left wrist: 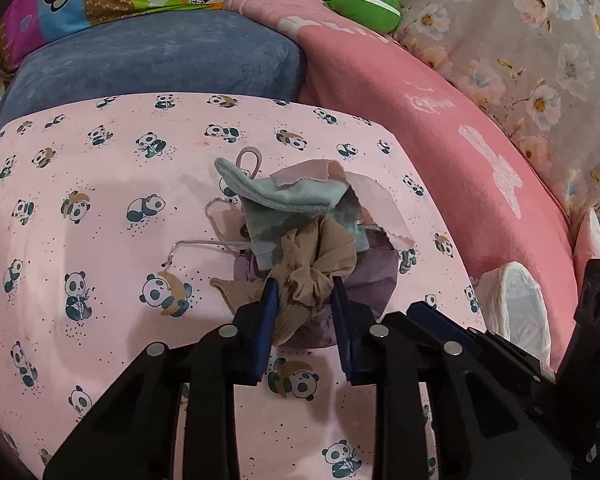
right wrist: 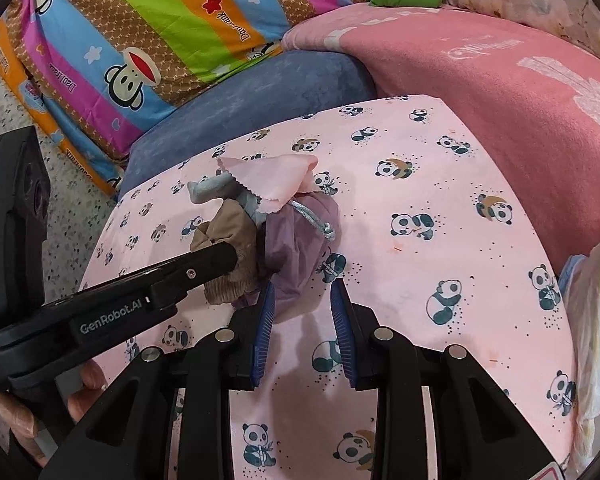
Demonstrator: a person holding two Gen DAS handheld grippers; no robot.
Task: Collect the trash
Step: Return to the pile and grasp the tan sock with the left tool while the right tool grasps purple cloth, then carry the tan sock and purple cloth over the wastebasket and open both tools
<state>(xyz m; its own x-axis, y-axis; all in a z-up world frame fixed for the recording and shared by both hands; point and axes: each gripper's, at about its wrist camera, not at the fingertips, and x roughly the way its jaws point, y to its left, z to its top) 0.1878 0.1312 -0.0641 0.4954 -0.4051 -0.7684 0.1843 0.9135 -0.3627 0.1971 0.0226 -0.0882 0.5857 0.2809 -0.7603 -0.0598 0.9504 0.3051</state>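
One crumpled heap of rags (left wrist: pixel 300 236), beige stocking (left wrist: pixel 316 268) between spread left tool (left wrist: pixel 305 290); right tool (right wrist: pixel 303 300) spread.

Left gripper (left wrist: pixel 305 286) fingers straddle the crumpled beige stocking (left wrist: pixel 316 268) on the panda-print cloth (left wrist: pixel 100 208)

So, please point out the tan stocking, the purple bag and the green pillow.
tan stocking (left wrist: pixel 320 264): left wrist view, its bunched middle.
purple bag (right wrist: pixel 300 240): right wrist view, its side.
green pillow (left wrist: pixel 360 0): left wrist view, its front.
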